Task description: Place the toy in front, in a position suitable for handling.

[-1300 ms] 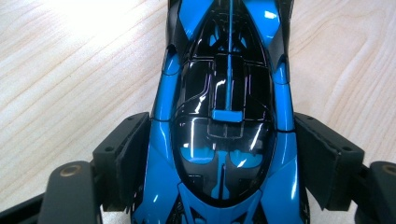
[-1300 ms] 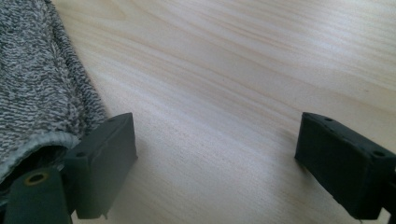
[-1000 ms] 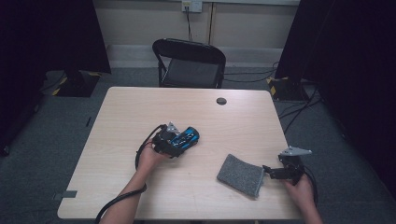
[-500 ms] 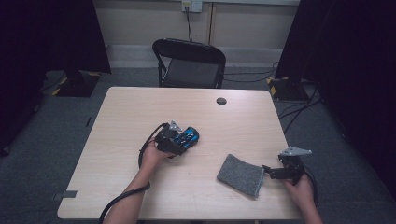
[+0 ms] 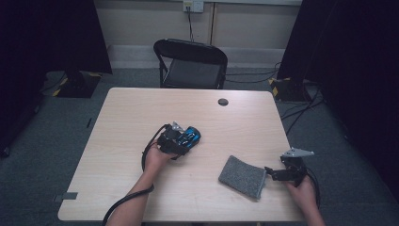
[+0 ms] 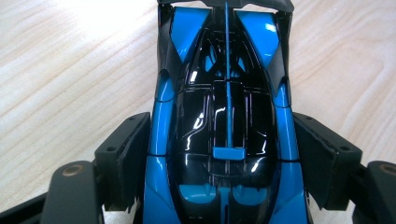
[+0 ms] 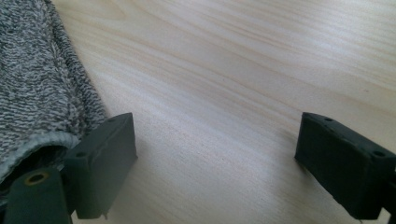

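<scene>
We see the left gripper [image 5: 181,141], mid-table, jaws just closing in to clasp the blue toy car [image 6: 224,121], w/ the right gripper [image 5: 274,173] agape, empty, beside the grey cloth [image 5: 242,176] — pickup looks imminent.

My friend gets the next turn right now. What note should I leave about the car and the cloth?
Left hand-held gripper: its jaws sit on either side of the blue and black toy car at mid-table and have just been closing; the pads look to be at the car's flanks, but a firm grip is not certain.
Right hand-held gripper: open over bare table, with nothing between the jaws.
Grey cloth: lies flat on the table, its edge beside the right gripper's jaw.
Done: car bracketed.
Left: likely secure the car and pick up the cloth.
</scene>
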The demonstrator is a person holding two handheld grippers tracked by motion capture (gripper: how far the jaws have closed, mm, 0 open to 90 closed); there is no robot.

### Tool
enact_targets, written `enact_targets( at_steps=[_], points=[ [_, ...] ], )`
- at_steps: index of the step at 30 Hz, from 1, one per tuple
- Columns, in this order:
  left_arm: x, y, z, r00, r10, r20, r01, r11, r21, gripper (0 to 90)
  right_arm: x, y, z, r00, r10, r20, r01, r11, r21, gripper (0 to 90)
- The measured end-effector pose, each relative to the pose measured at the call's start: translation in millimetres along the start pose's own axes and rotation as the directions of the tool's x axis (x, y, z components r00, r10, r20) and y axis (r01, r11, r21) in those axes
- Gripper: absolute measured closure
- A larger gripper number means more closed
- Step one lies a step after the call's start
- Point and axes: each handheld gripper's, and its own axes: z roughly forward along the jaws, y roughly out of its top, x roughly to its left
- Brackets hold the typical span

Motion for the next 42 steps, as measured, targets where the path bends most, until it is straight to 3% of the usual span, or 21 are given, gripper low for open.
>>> enact_targets(
  at_steps=[12,27,42],
  points=[
    [-3.4,5.7,-4.0,0.9994,-0.026,-0.022,0.025,0.9989,-0.04,25.4,0.0,0.0,0.0,1.0,0.0,0.0,0.0,1.0,0.0,11.5],
    [-5.0,6.4,3.7,0.9976,-0.062,-0.03,0.061,0.997,-0.048,25.5,0.0,0.0,0.0,1.0,0.0,0.0,0.0,1.0,0.0,11.5],
    [-4.4,4.5,7.0,0.9975,-0.061,-0.035,0.059,0.9976,-0.037,25.2,0.0,0.0,0.0,1.0,0.0,0.0,0.0,1.0,0.0,11.6]
  ],
)
